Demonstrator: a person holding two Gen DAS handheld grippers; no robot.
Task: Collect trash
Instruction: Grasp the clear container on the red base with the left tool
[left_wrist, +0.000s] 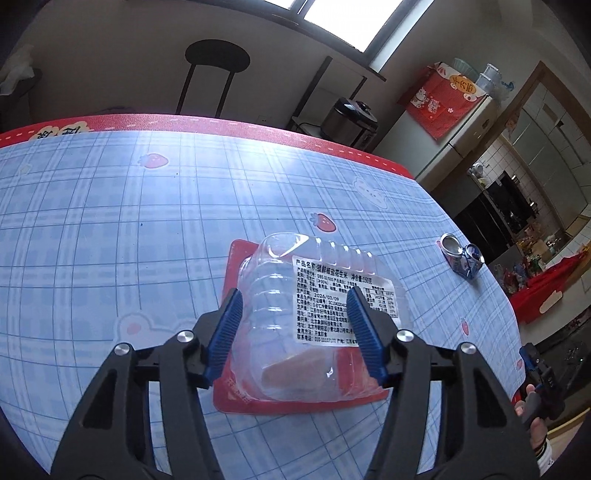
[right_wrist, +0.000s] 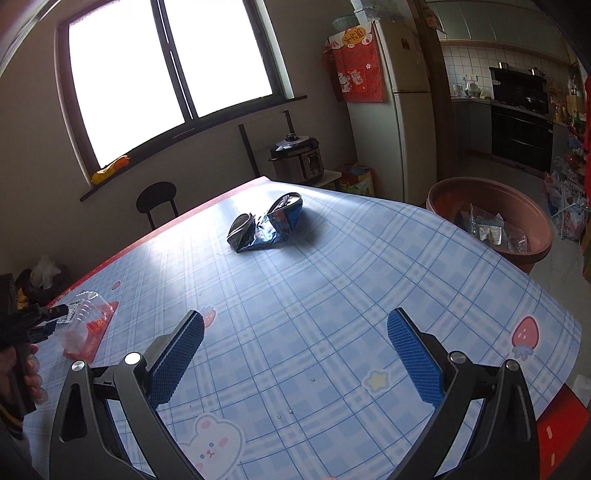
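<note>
A clear plastic container (left_wrist: 314, 254) with a white label lies on a red card (left_wrist: 236, 398) on the blue checked tablecloth (left_wrist: 110, 221). My left gripper (left_wrist: 294, 291) straddles it, jaws partly open. The left pad (left_wrist: 229, 332) sits beside the ribbed wall and the right pad (left_wrist: 364, 332) hangs over the label. The container looks undeformed and rests flat. A crushed blue can (right_wrist: 266, 225) lies further up the table, ahead of my right gripper (right_wrist: 296, 313), which hovers wide open with nothing between its pads. The container (right_wrist: 86, 314) and the left gripper (right_wrist: 50, 319) also show at the right wrist view's left edge.
A brown basin (right_wrist: 487, 218) holding several wrappers stands beyond the table's far right edge. A black chair (left_wrist: 217, 55) is behind the table's far side. A rice cooker (right_wrist: 297, 158) and a fridge (right_wrist: 399, 110) stand by the wall. A hand (right_wrist: 31, 369) holds the left gripper.
</note>
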